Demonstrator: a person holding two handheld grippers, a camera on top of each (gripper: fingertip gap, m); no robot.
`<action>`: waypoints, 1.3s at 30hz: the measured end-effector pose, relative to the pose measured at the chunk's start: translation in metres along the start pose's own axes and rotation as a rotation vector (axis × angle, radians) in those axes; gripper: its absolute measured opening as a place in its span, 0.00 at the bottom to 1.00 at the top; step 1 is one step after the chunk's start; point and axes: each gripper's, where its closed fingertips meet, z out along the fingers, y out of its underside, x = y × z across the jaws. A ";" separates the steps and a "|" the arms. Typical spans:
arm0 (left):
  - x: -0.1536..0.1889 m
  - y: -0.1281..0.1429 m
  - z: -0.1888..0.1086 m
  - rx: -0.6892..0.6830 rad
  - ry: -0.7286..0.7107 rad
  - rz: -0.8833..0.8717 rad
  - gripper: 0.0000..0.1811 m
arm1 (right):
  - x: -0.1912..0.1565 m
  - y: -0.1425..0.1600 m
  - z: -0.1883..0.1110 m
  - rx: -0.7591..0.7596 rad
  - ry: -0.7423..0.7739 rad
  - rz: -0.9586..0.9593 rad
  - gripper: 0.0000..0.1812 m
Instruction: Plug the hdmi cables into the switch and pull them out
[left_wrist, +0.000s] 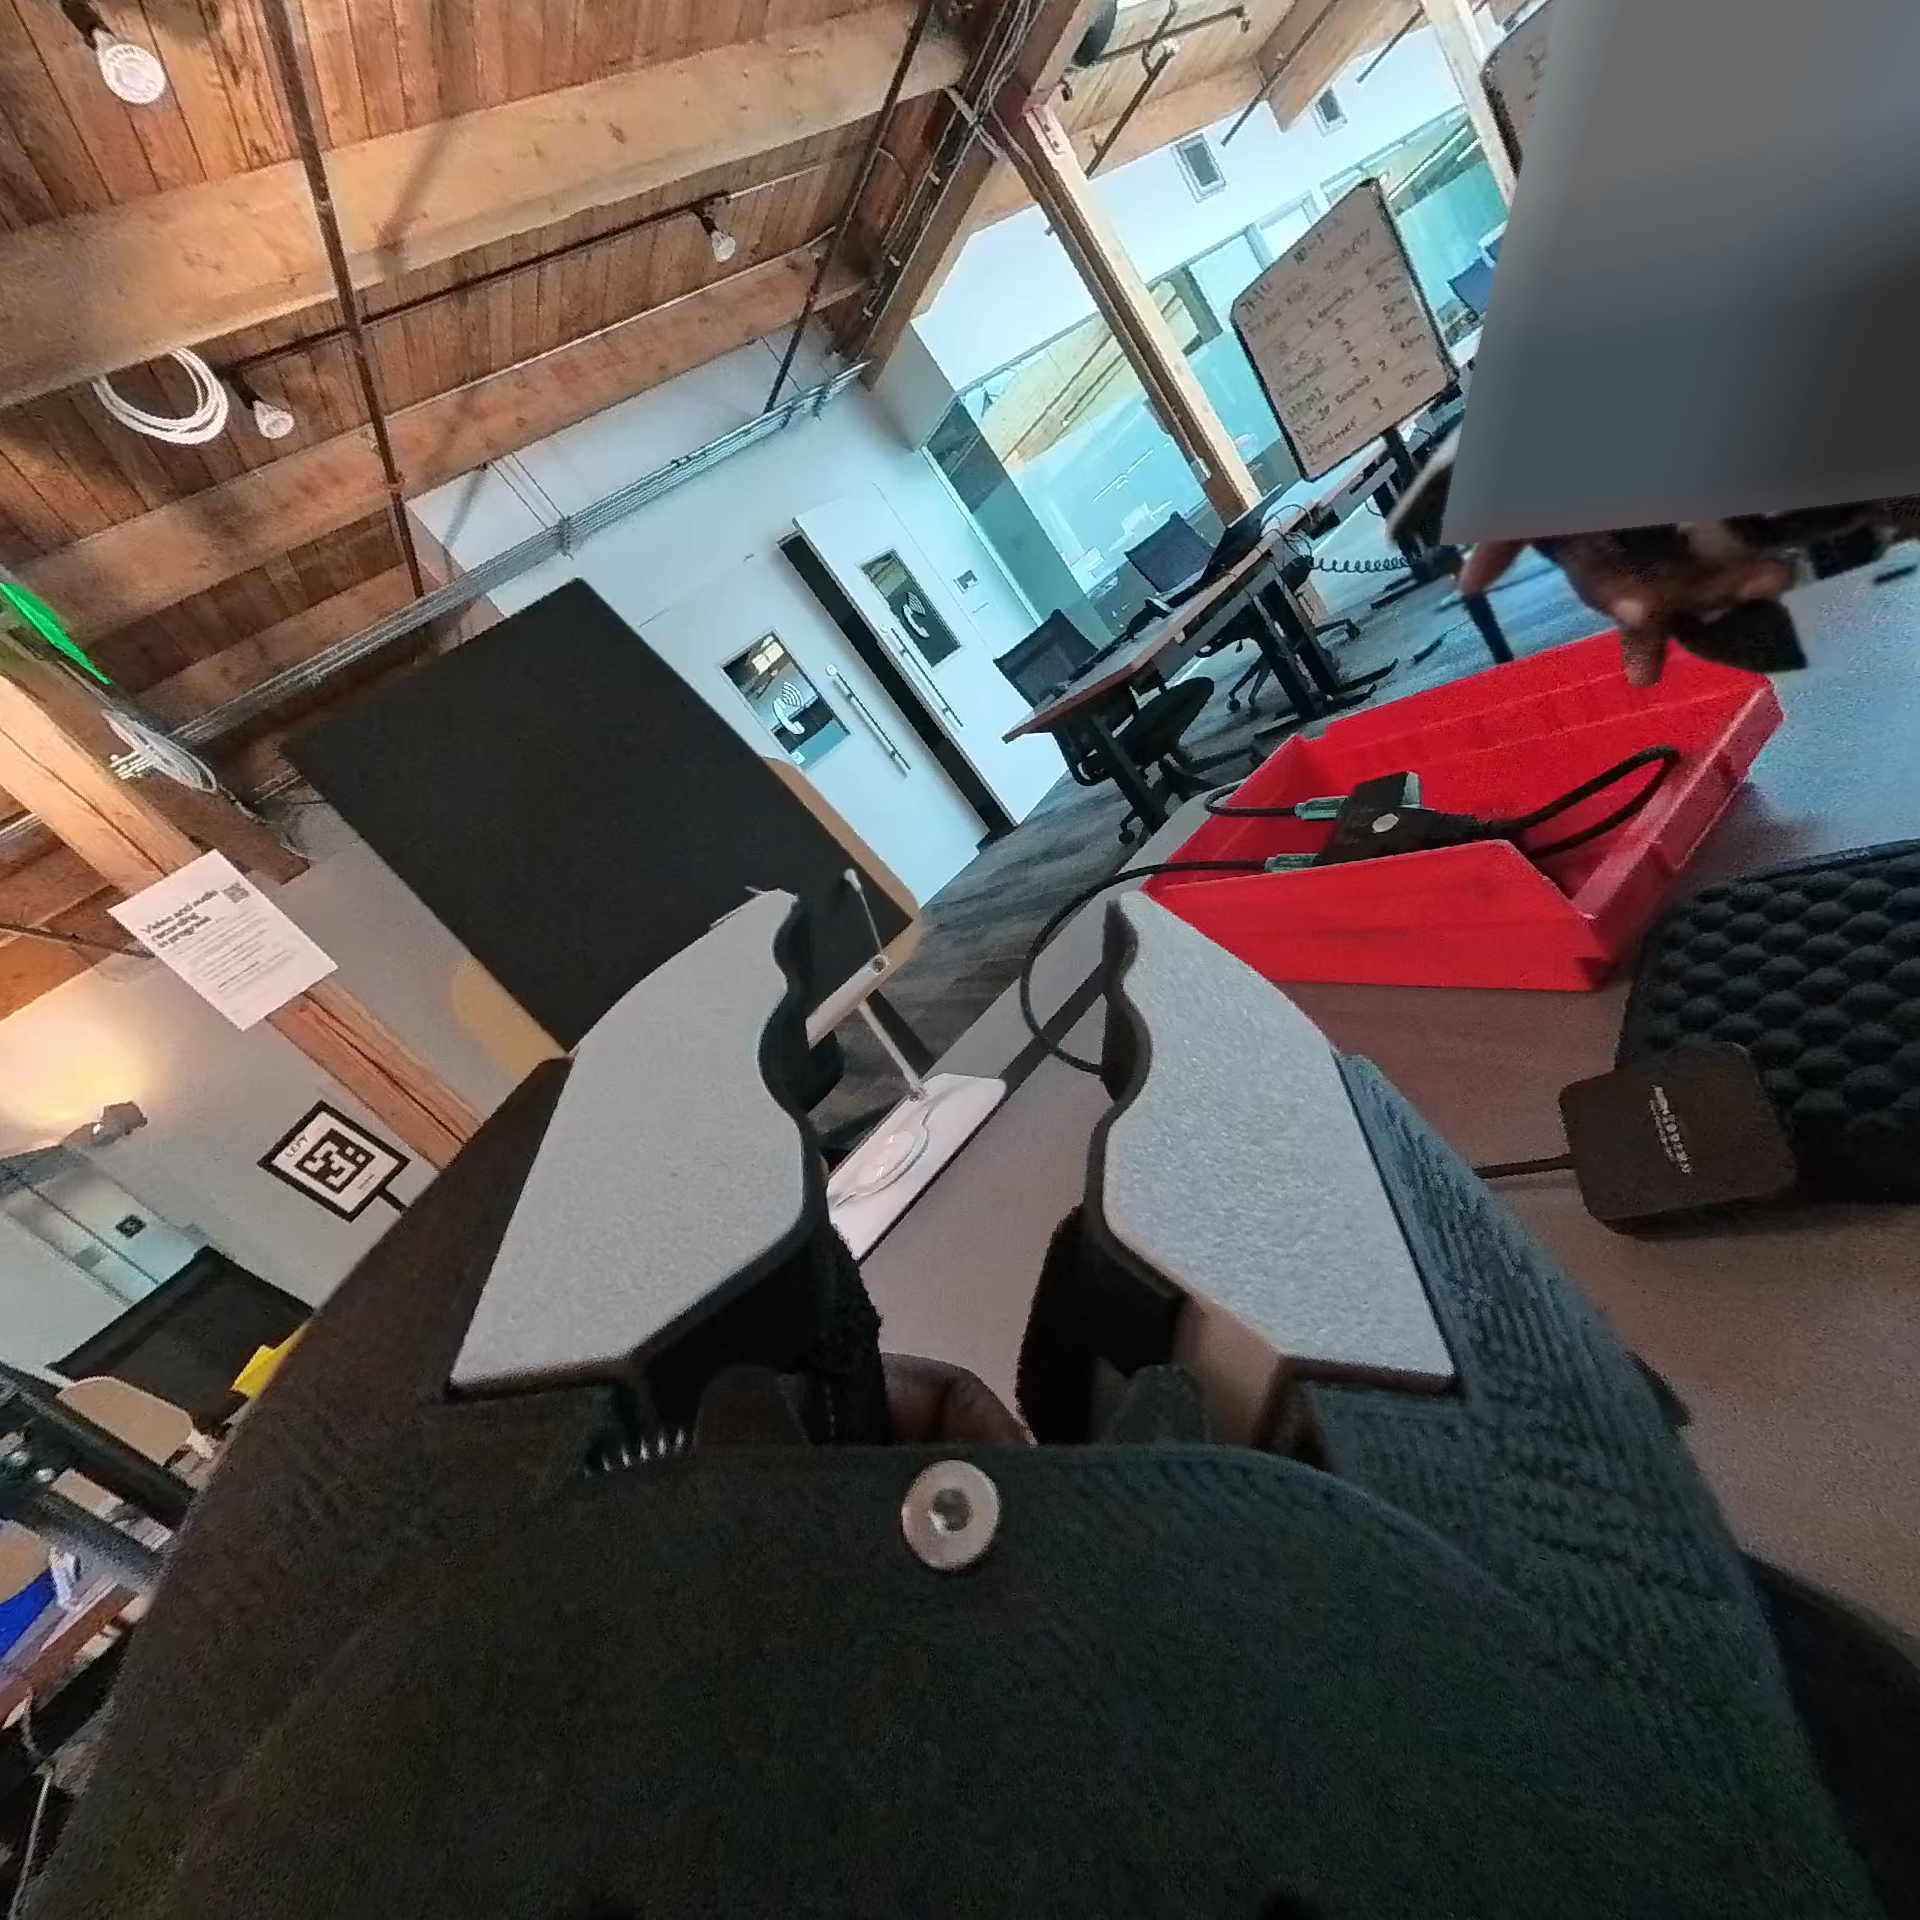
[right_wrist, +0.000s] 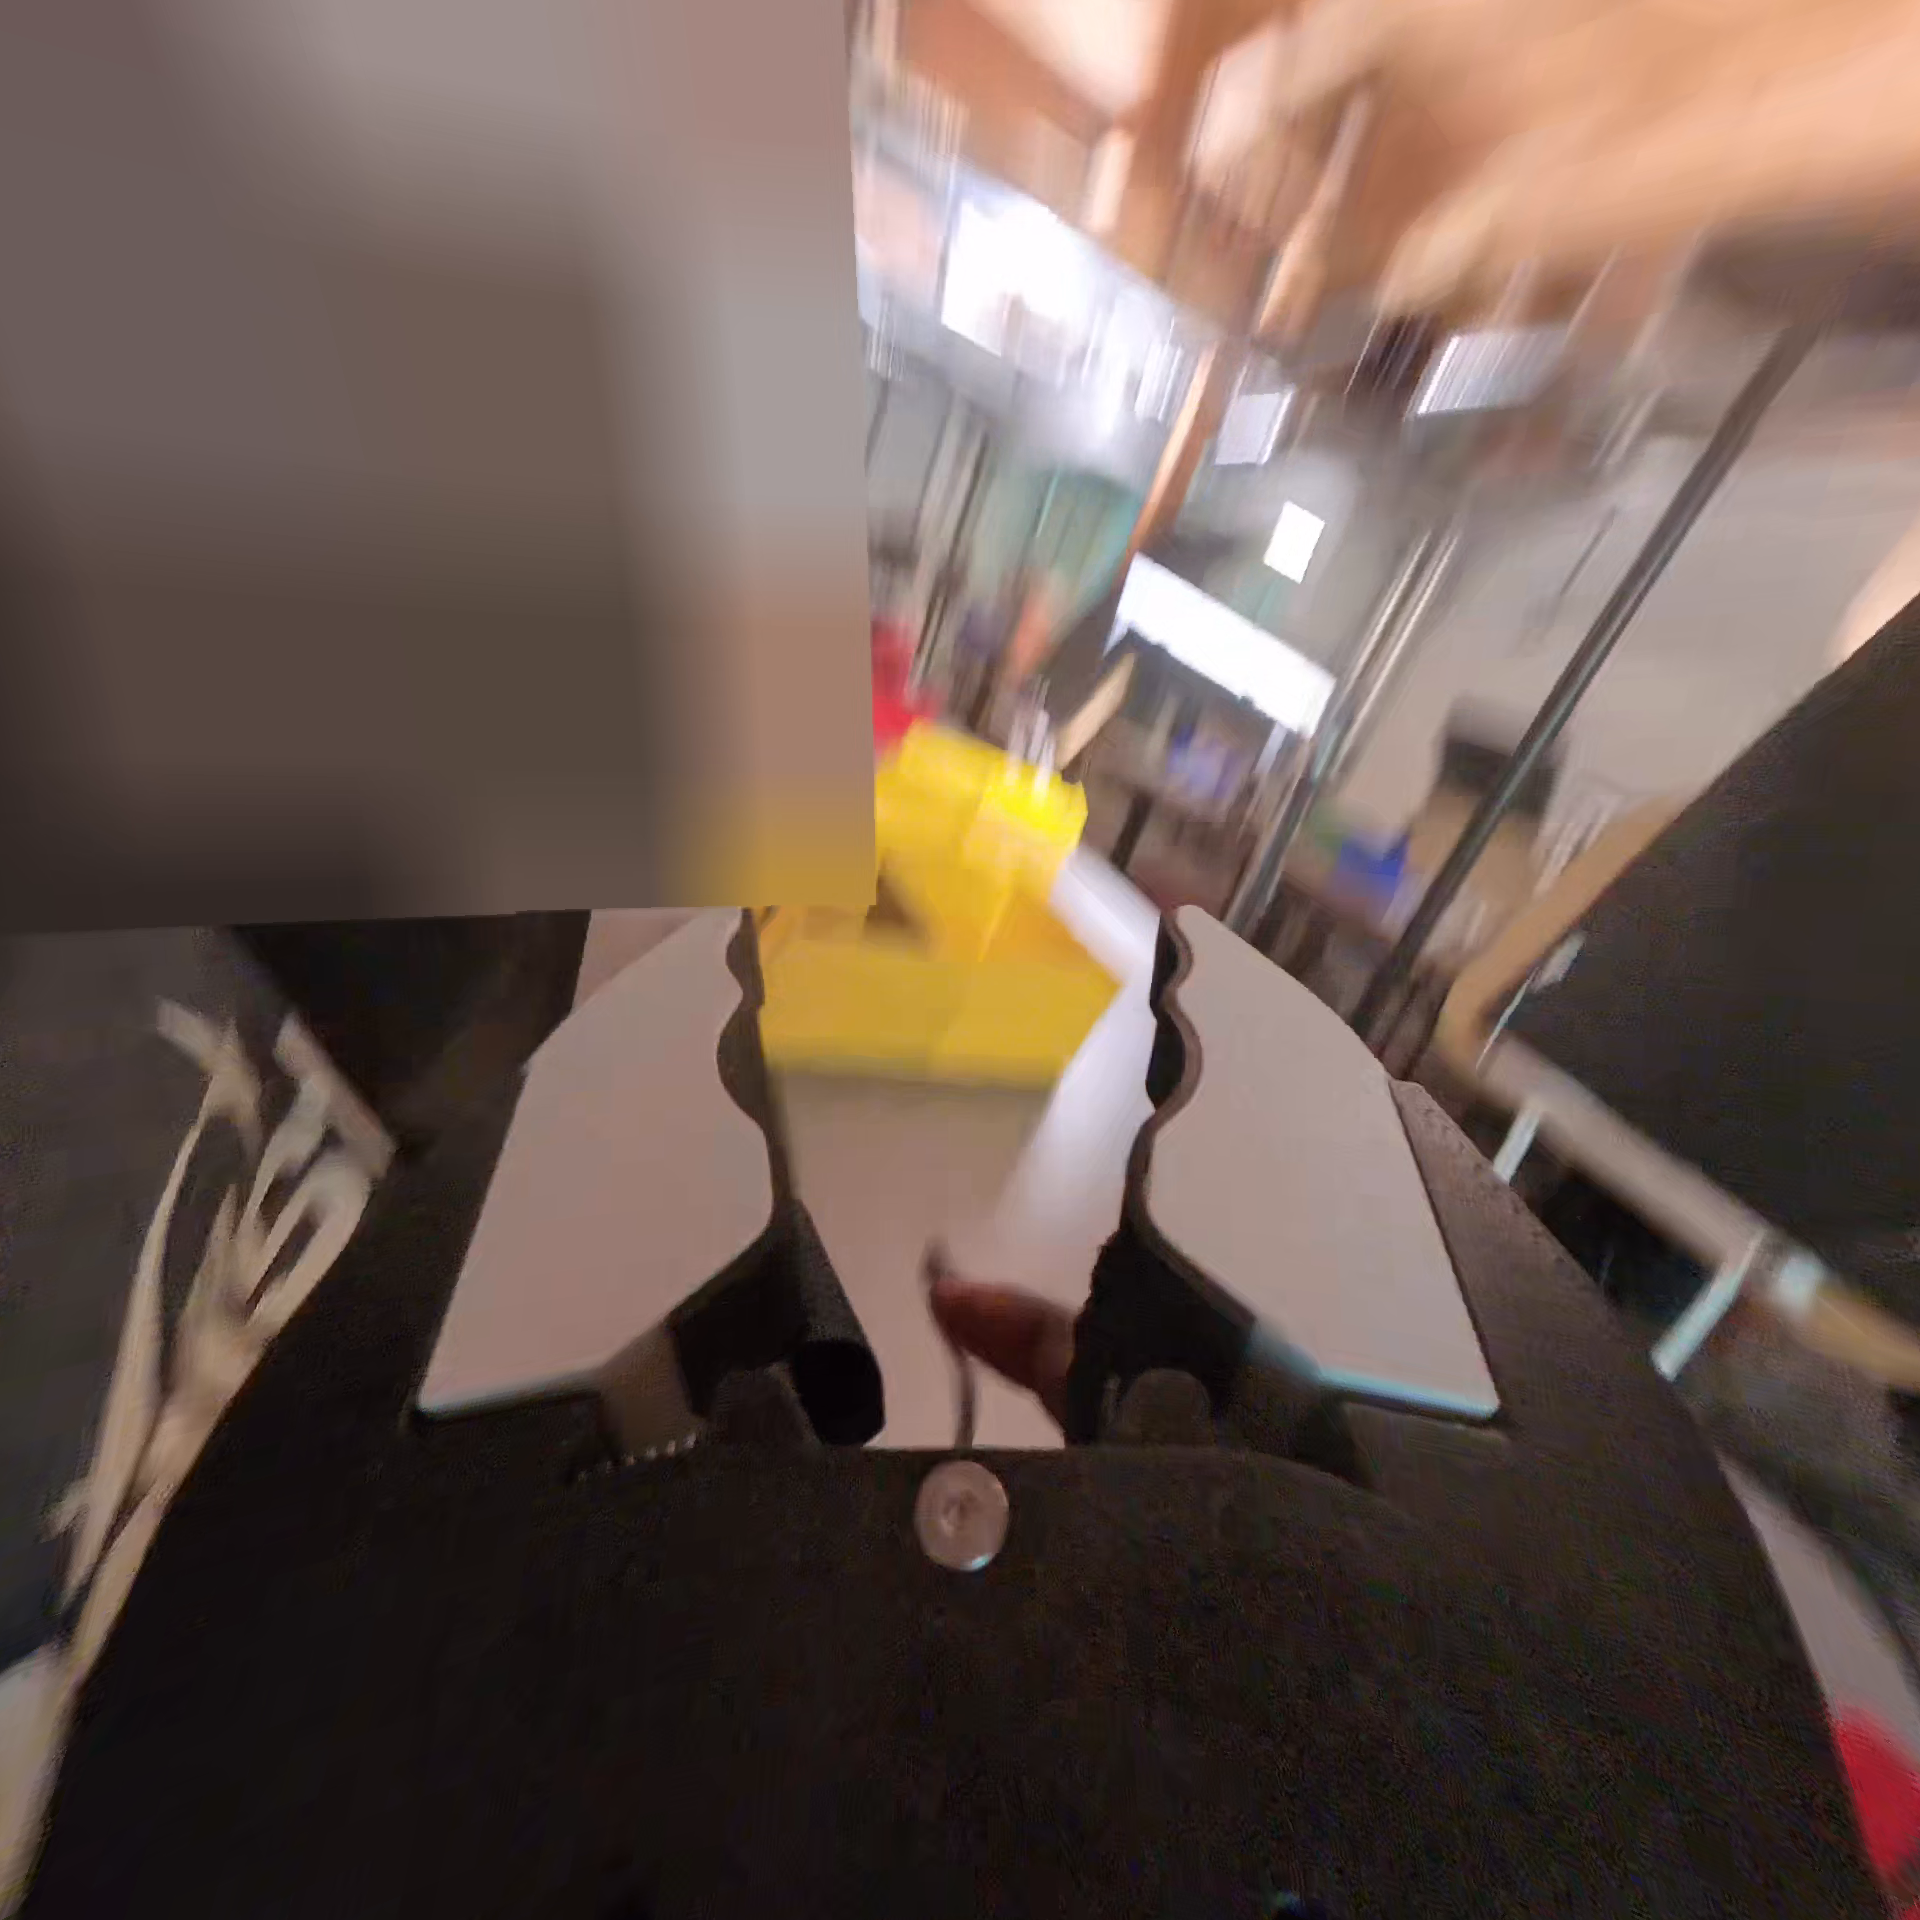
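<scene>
In the left wrist view a small black HDMI switch lies in a red tray on the table, to the right and well beyond my left gripper. Black HDMI cables with green-tipped plugs run into it; one cable loops over the tray's edge. My left gripper is open and empty, tilted and raised. My right gripper is open and empty; its view is motion-blurred and shows neither switch nor cables.
A person's hand reaches over the tray's far side. A black square device and a black padded object lie on the table at right. A black panel stands behind. Yellow bins show blurred ahead of the right gripper.
</scene>
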 end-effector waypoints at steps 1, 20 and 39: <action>-0.003 0.001 -0.001 0.002 -0.006 -0.010 0.29 | 0.005 -0.025 -0.010 0.176 0.035 -0.044 0.42; -0.120 0.123 -0.129 -0.650 -0.484 -0.119 0.30 | 0.005 -0.113 -0.094 0.826 0.627 -0.573 0.48; -0.105 0.331 -0.138 -1.412 -0.395 -0.272 0.29 | 0.007 -0.115 -0.106 0.874 0.633 -0.531 0.39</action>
